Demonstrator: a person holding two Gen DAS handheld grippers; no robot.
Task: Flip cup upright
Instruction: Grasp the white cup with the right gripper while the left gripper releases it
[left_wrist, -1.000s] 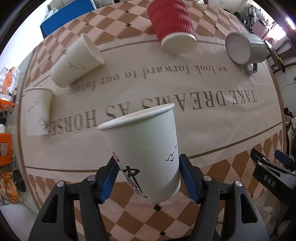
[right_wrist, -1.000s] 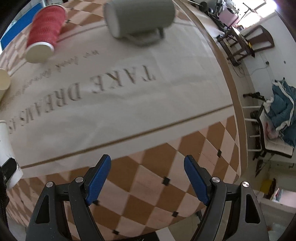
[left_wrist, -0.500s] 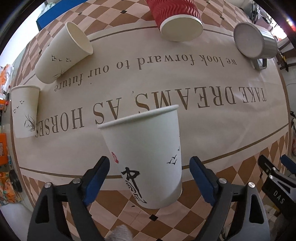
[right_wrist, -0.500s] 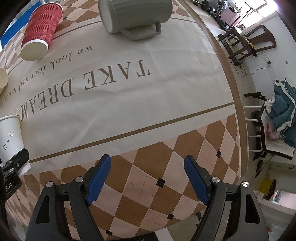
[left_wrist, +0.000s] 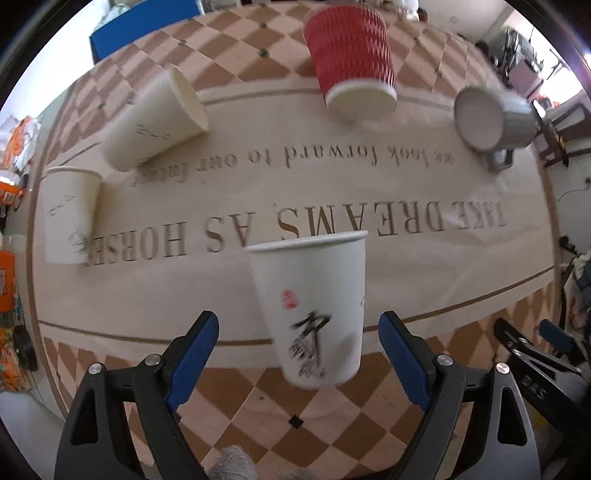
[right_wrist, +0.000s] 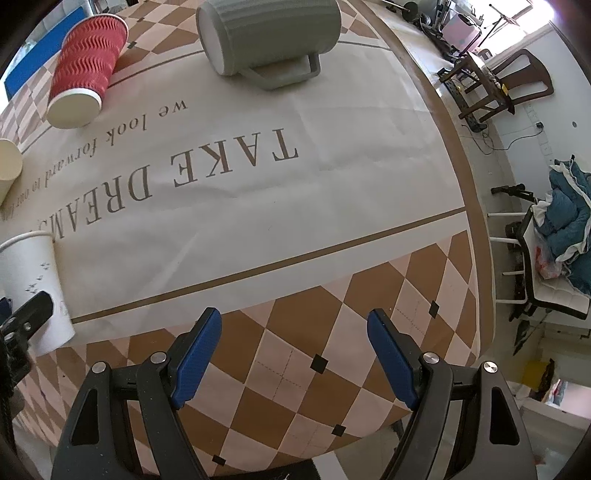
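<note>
A white paper cup (left_wrist: 314, 306) with black calligraphy stands upright on the tablecloth, between and just ahead of my left gripper's fingers. My left gripper (left_wrist: 299, 354) is open, its blue pads clear of the cup on both sides. The same cup shows at the left edge of the right wrist view (right_wrist: 35, 284). My right gripper (right_wrist: 295, 354) is open and empty above the checkered border near the table's front edge.
A red ribbed cup (left_wrist: 351, 62) and a grey mug (left_wrist: 495, 118) lie on their sides at the back. A white cup (left_wrist: 155, 118) lies tipped at back left; another white cup (left_wrist: 68, 214) stands at the left. The table's edge (right_wrist: 476, 229) curves to the right, with chairs beyond.
My left gripper has opened and let go of the white cup, then drawn back slightly. The cup now stands free. The right gripper has stayed open, shifting a little.
</note>
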